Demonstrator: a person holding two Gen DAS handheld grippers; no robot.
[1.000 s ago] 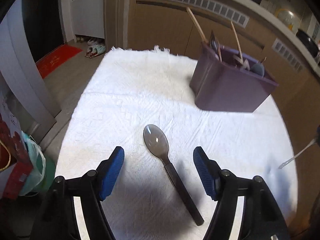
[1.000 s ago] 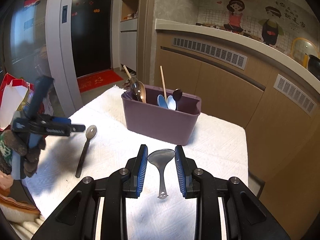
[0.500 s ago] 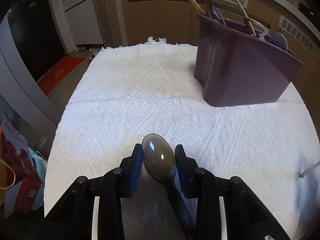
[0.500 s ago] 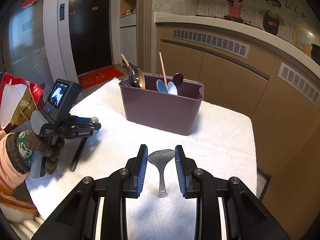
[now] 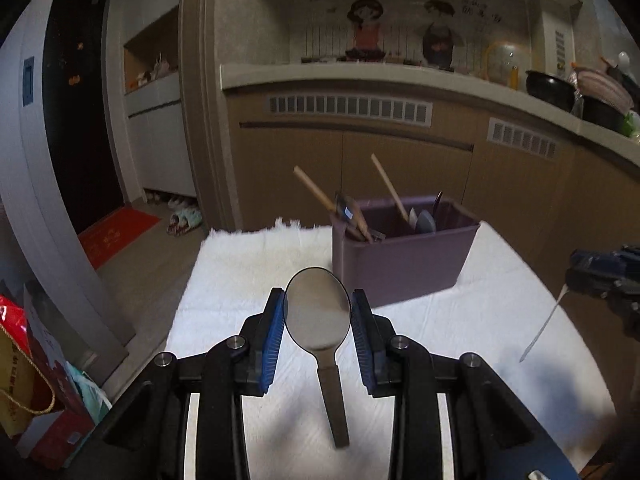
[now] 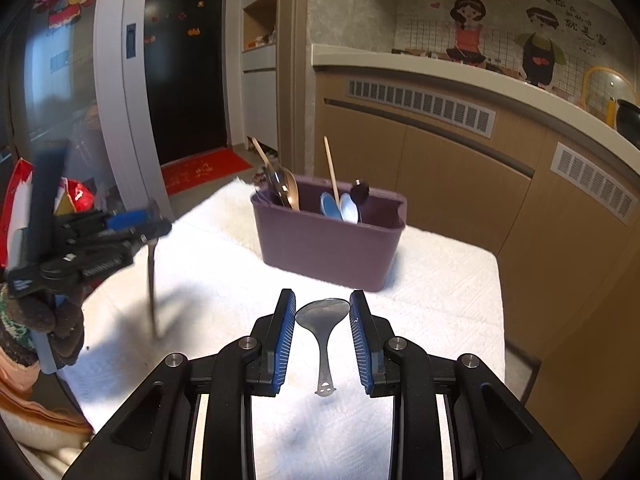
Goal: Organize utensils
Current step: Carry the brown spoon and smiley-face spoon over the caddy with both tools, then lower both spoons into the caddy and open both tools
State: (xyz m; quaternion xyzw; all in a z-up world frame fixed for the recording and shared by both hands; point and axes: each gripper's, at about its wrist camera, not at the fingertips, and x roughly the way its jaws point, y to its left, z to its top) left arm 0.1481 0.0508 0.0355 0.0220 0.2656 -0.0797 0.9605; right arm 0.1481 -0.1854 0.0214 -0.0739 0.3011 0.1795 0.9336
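The left claw (image 5: 317,322) has just squeezed shut on the bowl of a dark-handled spoon (image 5: 318,312), and the handle hangs down over the white cloth (image 5: 240,264). The right claw (image 6: 322,324) pinches a silver spoon (image 6: 322,322) by its bowl too. The purple bin (image 6: 328,240) stands on the cloth just behind, with more spoons inside.

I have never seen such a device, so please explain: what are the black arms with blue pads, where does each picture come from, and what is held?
A person holds a two-finger gripper in each hand, with a camera on each looking along its fingers. In the left wrist view, the left gripper is shut on a dark-handled spoon. In the right wrist view, the right gripper is shut on a silver spoon. A purple bin with utensils stands on the white cloth.
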